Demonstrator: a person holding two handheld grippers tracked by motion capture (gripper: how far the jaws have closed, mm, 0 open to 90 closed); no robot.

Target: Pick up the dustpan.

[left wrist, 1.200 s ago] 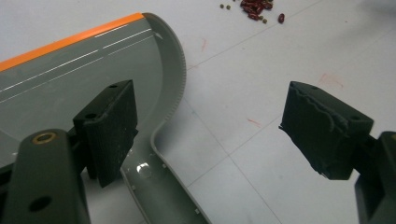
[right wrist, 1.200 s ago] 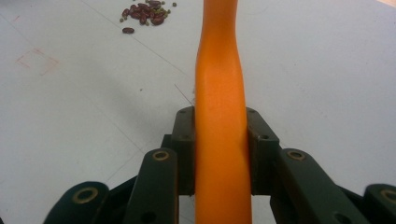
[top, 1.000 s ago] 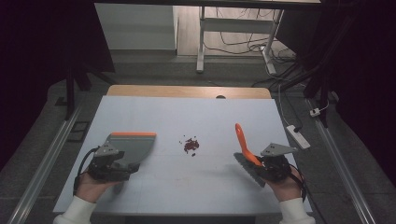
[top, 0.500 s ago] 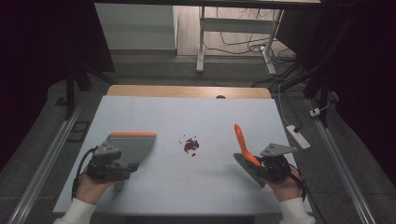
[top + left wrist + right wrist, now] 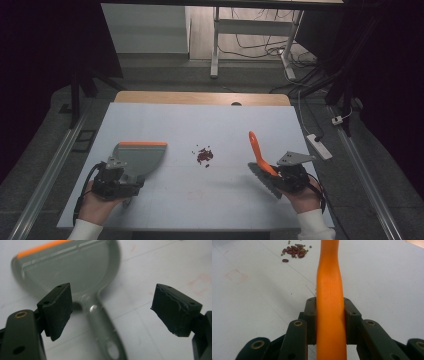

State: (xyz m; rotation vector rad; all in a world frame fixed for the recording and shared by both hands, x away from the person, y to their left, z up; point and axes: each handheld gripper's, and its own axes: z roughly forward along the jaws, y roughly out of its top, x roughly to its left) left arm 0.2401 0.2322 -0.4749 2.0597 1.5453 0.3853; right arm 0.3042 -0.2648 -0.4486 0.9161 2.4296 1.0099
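While the right gripper (image 5: 329,322) clamped the stiff, light brush (image 5: 329,290) by its handle near the beans (image 5: 204,155), the left gripper's (image 5: 110,312) jaws stood apart over the dustpan (image 5: 75,272) handle.

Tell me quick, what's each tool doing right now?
Left tool: open, jaws either side of the dustpan handle, not gripping.
Right tool: closed on the orange brush handle.

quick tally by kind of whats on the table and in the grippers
dustpan: 1
brush: 1
pile of beans: 1
grippers: 2, left gripper open over the dustpan handle, right gripper shut on the brush handle
total: 5
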